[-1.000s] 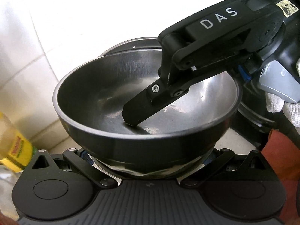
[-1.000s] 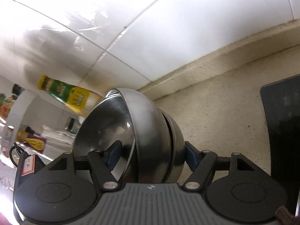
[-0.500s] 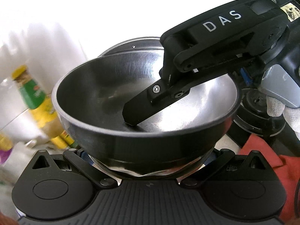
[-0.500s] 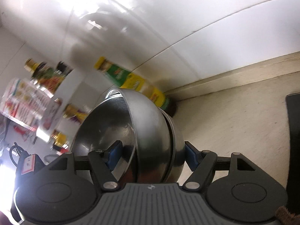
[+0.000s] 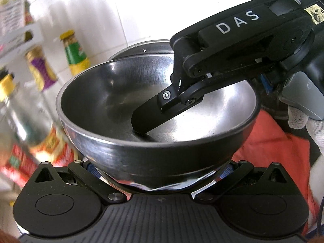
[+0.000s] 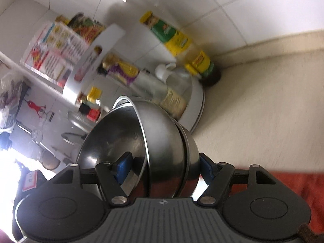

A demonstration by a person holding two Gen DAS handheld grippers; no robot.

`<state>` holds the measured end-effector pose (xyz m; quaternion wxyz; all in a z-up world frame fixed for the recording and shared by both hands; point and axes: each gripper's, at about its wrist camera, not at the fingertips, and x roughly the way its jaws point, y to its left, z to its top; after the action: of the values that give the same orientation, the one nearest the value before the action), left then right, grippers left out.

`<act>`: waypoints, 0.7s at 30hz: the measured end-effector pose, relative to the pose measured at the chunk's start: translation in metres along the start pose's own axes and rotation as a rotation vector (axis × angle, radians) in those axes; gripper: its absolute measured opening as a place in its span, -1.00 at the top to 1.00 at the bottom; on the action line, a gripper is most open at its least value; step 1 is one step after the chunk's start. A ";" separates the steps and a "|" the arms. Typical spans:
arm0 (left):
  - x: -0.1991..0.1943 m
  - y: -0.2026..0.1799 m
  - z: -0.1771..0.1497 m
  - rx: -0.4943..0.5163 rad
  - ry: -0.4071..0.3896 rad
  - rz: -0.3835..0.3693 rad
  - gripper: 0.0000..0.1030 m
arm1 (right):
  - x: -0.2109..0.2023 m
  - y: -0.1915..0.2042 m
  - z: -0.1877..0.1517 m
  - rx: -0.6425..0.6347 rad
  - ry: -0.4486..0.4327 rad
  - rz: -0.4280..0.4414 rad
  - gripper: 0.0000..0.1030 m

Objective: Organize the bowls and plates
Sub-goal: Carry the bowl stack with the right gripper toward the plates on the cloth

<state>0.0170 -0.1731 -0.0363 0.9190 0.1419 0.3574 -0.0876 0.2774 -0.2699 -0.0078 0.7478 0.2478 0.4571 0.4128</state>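
A stack of steel bowls (image 5: 113,109) fills the left wrist view, held in the air. My left gripper (image 5: 160,174) grips the stack from below, its fingers mostly hidden under the bowls. My right gripper (image 5: 141,121) reaches in from the upper right, one finger inside the top bowl. In the right wrist view the bowls (image 6: 162,137) stand on edge between my right gripper's (image 6: 164,168) blue pads, one inside the rim and one outside. At least two nested bowls show.
A white round rack (image 6: 194,105) of sauce bottles stands against the tiled wall. A green-and-yellow bottle (image 6: 174,38) leans beside it; it shows in the left wrist view too (image 5: 75,54). Beige countertop (image 6: 263,111) lies to the right. Red cloth (image 5: 273,151) lies below.
Both grippers have swung left with the bowls. The bottle rack has come into view in both cameras and the red cloth shows more. The grip on the bowls is unchanged.
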 end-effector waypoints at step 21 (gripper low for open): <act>-0.066 -0.049 -0.123 -0.015 0.150 -0.098 -1.00 | 0.044 -0.002 -0.117 0.134 0.067 -0.080 -0.28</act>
<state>-0.1216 -0.1756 -0.0872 0.8852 0.1237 0.4324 -0.1190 0.1845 -0.2349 -0.0844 0.7297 0.2650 0.5180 0.3591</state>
